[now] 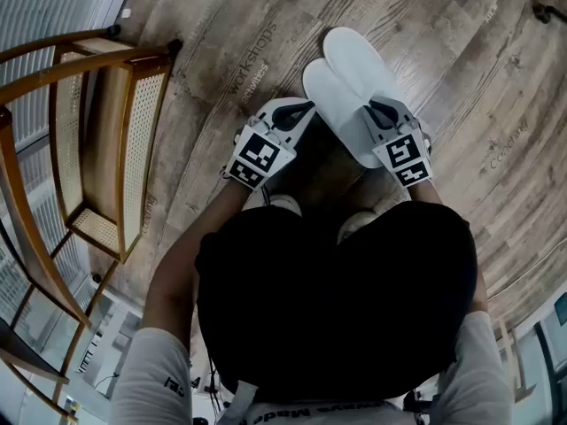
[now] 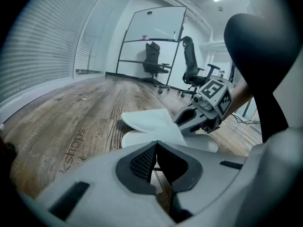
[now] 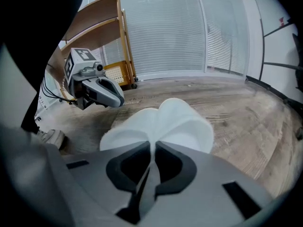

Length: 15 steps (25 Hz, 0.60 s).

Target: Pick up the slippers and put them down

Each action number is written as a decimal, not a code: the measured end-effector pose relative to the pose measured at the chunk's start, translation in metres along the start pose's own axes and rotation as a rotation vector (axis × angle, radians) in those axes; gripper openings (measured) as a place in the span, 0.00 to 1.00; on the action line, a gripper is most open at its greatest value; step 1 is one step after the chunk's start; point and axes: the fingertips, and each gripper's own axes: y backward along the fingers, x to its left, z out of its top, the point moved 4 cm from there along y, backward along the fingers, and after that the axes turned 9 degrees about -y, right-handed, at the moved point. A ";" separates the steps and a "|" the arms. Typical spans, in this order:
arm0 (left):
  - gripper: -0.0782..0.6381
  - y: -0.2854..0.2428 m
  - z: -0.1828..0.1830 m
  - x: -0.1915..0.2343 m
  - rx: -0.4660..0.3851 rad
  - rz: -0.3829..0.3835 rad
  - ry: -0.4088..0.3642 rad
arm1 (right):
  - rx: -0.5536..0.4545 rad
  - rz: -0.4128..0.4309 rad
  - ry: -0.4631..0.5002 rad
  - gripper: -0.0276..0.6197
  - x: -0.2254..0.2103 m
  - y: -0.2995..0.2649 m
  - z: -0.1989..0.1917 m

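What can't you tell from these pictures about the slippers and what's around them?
1. Gripped ends of the slippers: in the head view they are under the right hand-held gripper; in the right gripper view they are behind its own jaws.
2. Whether the slippers touch the floor: no view shows under them.
3. Feet: in the head view, mostly under the dark torso.
4. Wooden bench: in the head view, cut off by the left edge.
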 end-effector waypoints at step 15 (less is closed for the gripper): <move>0.13 0.011 0.010 0.004 -0.030 0.006 0.010 | 0.003 -0.008 -0.102 0.22 -0.003 0.012 -0.002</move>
